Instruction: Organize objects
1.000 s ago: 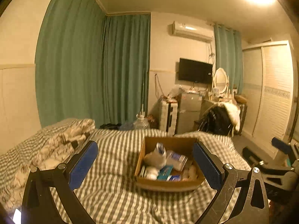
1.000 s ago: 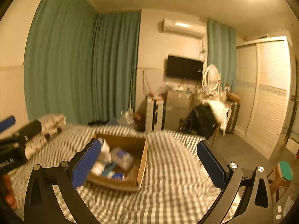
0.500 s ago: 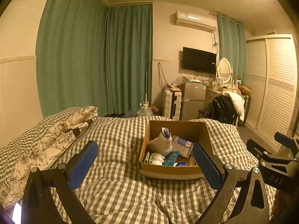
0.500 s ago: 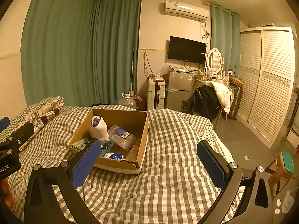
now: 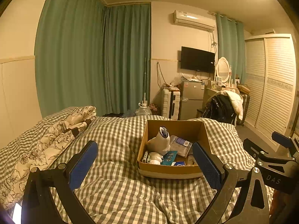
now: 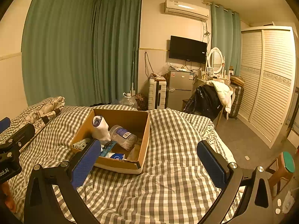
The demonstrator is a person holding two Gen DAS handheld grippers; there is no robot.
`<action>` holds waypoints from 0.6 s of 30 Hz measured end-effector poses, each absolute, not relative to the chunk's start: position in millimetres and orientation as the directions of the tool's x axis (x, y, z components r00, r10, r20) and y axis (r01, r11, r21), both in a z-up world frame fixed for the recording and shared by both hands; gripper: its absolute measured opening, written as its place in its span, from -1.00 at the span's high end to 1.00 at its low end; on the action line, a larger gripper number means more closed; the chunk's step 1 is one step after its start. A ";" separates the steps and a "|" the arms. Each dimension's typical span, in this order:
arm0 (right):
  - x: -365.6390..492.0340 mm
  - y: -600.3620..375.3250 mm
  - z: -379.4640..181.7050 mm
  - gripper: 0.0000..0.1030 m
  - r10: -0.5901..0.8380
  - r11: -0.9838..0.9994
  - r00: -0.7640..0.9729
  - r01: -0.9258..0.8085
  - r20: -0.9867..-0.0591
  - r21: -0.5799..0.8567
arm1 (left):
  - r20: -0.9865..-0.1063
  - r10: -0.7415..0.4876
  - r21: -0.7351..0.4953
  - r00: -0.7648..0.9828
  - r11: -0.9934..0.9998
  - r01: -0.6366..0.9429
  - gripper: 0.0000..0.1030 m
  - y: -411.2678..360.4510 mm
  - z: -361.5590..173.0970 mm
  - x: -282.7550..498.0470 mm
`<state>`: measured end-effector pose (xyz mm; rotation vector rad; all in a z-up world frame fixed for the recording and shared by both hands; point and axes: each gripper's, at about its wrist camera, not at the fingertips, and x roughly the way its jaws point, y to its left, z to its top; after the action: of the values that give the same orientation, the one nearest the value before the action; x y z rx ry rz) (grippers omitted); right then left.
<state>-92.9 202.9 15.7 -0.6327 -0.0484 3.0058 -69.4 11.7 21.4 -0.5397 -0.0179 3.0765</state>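
The cardboard box sits open on the checked bedspread, toward the foot of the bed and nearer its right edge, with my two grippers hanging over the bedspread on the near side of it. Inside the box a white sock-like bundle stands upright near the left wall, a clear plastic jar with a blue label lies on its side just beside it, and a teal card and a small blue and white pack lie flat toward the near wall. A small white ribbed item lies in the near left corner.

My left gripper has its blue pads spread wide, holding nothing, and the box shows between them. My right gripper is also spread wide and holds nothing; its left pad overlaps the near left corner of the box in its own view, though I cannot tell if it touches.

A floral quilt lies bunched along the left edge of the bed. Green curtains cover the far wall.
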 end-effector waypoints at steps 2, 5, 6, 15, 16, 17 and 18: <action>-93.0 202.2 16.4 -0.99 0.076 -0.997 -0.913 -0.063 -0.401 -0.045 | -0.342 0.020 -0.017 -0.939 -1.000 -0.015 -1.00 12.3 21.9 -69.5; -93.0 201.7 17.0 -0.99 0.074 -0.997 -0.914 -0.062 -0.400 -0.043 | -0.346 0.019 -0.017 -0.938 -1.000 -0.014 -1.00 13.3 22.1 -70.0; -92.9 200.8 17.0 -0.99 0.074 -0.997 -0.914 -0.062 -0.400 -0.043 | -0.348 0.020 -0.017 -0.937 -1.000 -0.015 -1.00 13.5 22.1 -70.0; -92.4 199.2 17.6 -0.99 0.073 -0.997 -0.914 -0.060 -0.400 -0.045 | -0.351 0.024 -0.018 -0.936 -1.000 -0.019 -1.00 14.4 22.2 -69.4; -92.6 198.5 17.3 -0.99 0.073 -0.997 -0.914 -0.060 -0.400 -0.045 | -0.351 0.024 -0.017 -0.936 -1.000 -0.019 -1.00 14.6 22.1 -69.4; -92.7 198.4 17.3 -0.99 0.073 -0.997 -0.914 -0.060 -0.400 -0.045 | -0.352 0.024 -0.017 -0.936 -1.000 -0.020 -1.00 15.1 22.0 -68.9; -92.8 198.4 17.3 -0.99 0.073 -0.997 -0.914 -0.060 -0.400 -0.045 | -0.352 0.024 -0.017 -0.936 -1.000 -0.019 -1.00 14.9 22.2 -69.2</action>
<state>-92.8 198.4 17.3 -0.6308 -0.0483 3.0081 -69.2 14.9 22.2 -0.5579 -0.0206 3.0691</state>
